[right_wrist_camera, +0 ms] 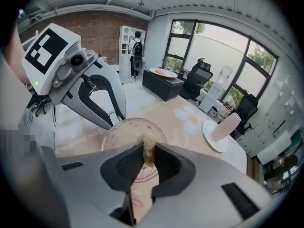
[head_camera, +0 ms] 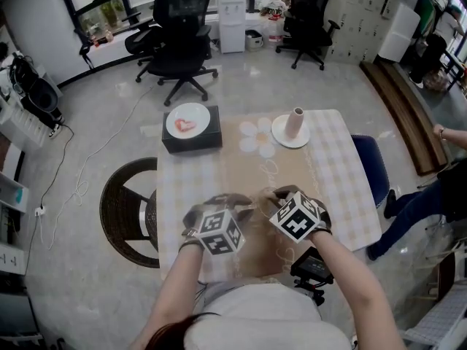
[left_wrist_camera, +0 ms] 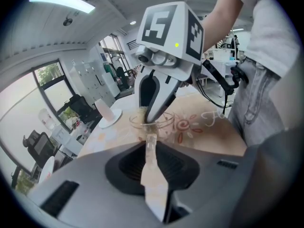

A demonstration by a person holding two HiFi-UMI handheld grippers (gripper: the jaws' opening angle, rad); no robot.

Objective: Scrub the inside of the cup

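Your right gripper [right_wrist_camera: 148, 151]: jaws pinched shut on yellowish scrubber tuft [right_wrist_camera: 148, 144], tuft poking down inside clear glass cup [right_wrist_camera: 121, 132]. Your left gripper [left_wrist_camera: 151, 139]: jaws nearly together, clamping cup's rim. Cup upright on table [head_camera: 336, 166] near your edge, between both grippers. White plate [head_camera: 281, 135] with pink cylinder [head_camera: 295, 122] at far side.

One cup [right_wrist_camera: 130, 132], two plates [head_camera: 175, 119] [head_camera: 279, 134], perhaps three office chairs [head_camera: 182, 46] [head_camera: 306, 17] [head_camera: 139, 41].

Lighting: bright, even; daylight from windows [head_camera: 102, 6], ceiling strip lamp [left_wrist_camera: 61, 1] lit. Shadows: soft, faint. Glare: pale sheen on floor [head_camera: 241, 86]. Distortion: strong fisheye and dark corners in both gripper views. Focus: nearest foreground soft.
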